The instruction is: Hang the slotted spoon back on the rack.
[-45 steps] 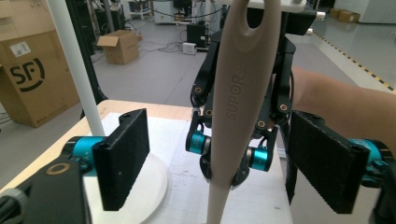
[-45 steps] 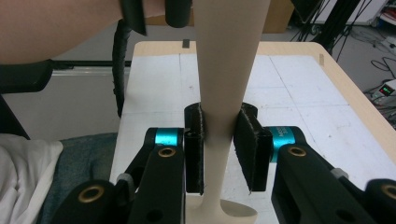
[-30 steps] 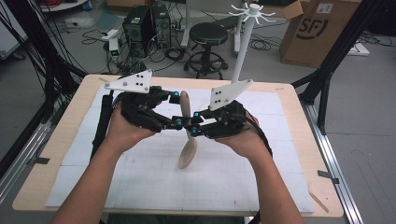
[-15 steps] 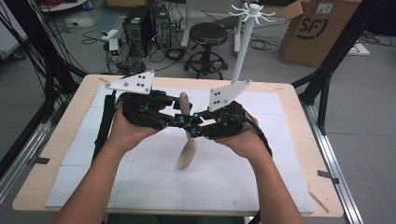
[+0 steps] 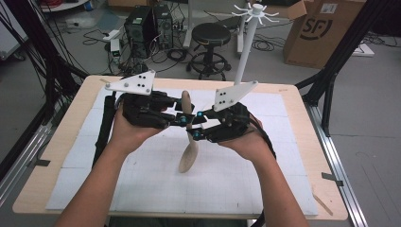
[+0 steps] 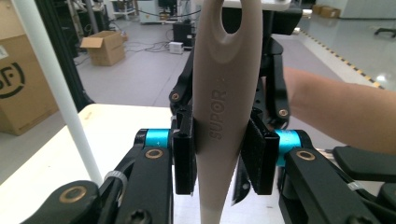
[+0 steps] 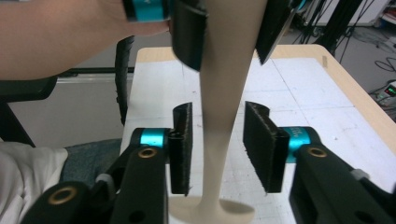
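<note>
One beige spoon (image 5: 188, 142), two grippers, left (image 5: 182, 115) and right (image 5: 195, 131), one table (image 5: 302, 156), one stool (image 5: 212, 35).

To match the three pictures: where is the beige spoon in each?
High view: the spoon hangs upright at centre, between both tools.
Left gripper view: centre, its handle clamped between the left tool pads.
Right gripper view: centre, its stem between the open right tool pads.
Shared landmark: the white table mat.

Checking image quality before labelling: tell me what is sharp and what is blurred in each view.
Left gripper view: the spatula and its embossed lettering are sharp. Right gripper view: the handle is softly blurred, the left gripper at top more so. High view: evenly lit, soft shadows on the table.
</note>
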The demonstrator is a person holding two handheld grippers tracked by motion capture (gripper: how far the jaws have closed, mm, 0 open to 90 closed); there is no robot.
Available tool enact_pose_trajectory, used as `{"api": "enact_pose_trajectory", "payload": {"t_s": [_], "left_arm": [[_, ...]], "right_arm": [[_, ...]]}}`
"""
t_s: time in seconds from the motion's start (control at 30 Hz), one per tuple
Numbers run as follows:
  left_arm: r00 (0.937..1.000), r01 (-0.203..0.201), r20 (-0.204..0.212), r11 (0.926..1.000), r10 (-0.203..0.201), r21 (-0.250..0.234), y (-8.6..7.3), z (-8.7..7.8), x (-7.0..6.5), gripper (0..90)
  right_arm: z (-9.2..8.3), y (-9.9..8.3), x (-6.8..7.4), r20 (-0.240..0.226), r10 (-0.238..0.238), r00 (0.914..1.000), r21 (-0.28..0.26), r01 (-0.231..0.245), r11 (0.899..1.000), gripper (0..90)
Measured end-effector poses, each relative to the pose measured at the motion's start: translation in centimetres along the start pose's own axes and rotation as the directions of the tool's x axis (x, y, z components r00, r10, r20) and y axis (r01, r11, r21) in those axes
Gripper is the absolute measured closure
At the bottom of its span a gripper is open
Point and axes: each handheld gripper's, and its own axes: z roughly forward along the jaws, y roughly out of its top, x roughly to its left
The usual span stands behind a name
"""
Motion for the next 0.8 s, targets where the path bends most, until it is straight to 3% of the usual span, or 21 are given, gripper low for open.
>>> {"api": "enact_pose_trajectory", "payload": {"t_s": [0.47,0.8], "left_arm": [[0.9971,0.02,-0.073,0.9997,-0.019,0.013,0.5,-1.0,1.0,68.1],[0.9929,0.042,-0.112,0.9991,-0.041,0.009,0.5,-2.0,1.8,68.1]], "right_arm": [[-3.4,-2.3,0.9,0.076,0.031,0.9966,-0.037,-0.028,0.999,52.7],[-5.8,-6.0,1.2,0.152,0.094,0.9838,-0.069,-0.085,0.994,47.1]]}}
